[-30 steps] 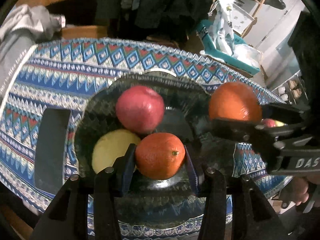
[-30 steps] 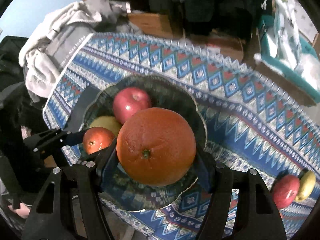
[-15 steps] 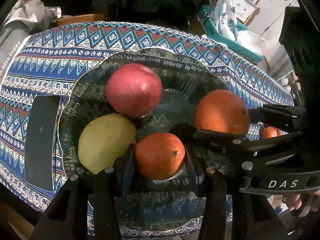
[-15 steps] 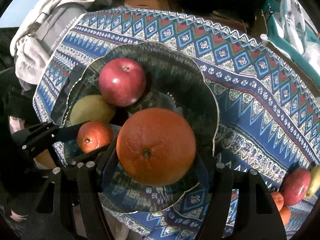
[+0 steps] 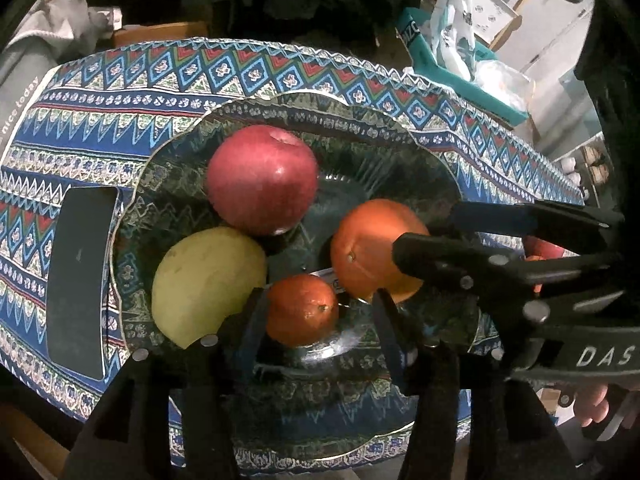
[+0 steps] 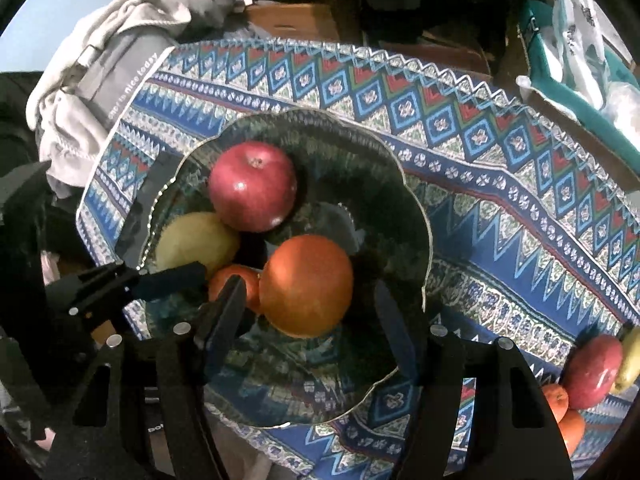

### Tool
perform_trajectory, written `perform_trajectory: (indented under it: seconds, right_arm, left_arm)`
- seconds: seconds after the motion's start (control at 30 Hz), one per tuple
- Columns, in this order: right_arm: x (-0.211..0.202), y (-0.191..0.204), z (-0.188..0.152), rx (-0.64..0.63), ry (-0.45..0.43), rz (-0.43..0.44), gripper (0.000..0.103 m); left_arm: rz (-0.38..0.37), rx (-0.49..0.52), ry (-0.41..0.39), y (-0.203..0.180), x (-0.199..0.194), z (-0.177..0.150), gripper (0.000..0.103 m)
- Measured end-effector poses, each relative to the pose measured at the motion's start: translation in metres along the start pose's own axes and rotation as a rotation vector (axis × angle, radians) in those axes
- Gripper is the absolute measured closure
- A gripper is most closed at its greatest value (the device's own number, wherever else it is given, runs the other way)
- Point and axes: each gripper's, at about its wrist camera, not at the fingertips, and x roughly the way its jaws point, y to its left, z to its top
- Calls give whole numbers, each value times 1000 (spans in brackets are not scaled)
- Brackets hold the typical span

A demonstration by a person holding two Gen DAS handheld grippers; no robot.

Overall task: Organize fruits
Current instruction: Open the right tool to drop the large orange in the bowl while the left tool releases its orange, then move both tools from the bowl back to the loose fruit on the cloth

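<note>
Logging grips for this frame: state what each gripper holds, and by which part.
Nothing is held. The left gripper stands open around the tangerine, the right gripper open around the orange; both fruits rest in the bowl.

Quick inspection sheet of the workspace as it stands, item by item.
Surface: patterned tablecloth.
Job's things: bowl holds red apple, yellow fruit, small orange, large orange; more fruit lies on the cloth.
Clutter: dark flat slab, grey garment.
Grippers: left gripper and right gripper open around the oranges.
Cables: nothing seen.
Surroundings: teal box, shelving.
</note>
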Motion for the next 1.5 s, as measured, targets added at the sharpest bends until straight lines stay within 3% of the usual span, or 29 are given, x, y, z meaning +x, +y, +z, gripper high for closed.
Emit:
perform_trajectory:
  seconds: [0.4, 0.83, 1.07, 1.5]
  right_arm:
    - [-59, 3, 0, -29, -125, -75, 29]
    - [-117, -8, -24, -19, -212, -114, 28]
    - [-143, -17, -43, -25, -258, -128, 24]
    - [-175, -59, -74, 37, -299, -146, 22]
  left_arm:
    - [-23, -13, -82, -7, -40, 9, 32]
    - [-54, 56, -133, -37, -70, 4, 32]
    - [-56, 111, -174, -61, -89, 3, 25]
    - [-69, 195, -161, -102, -87, 2, 25]
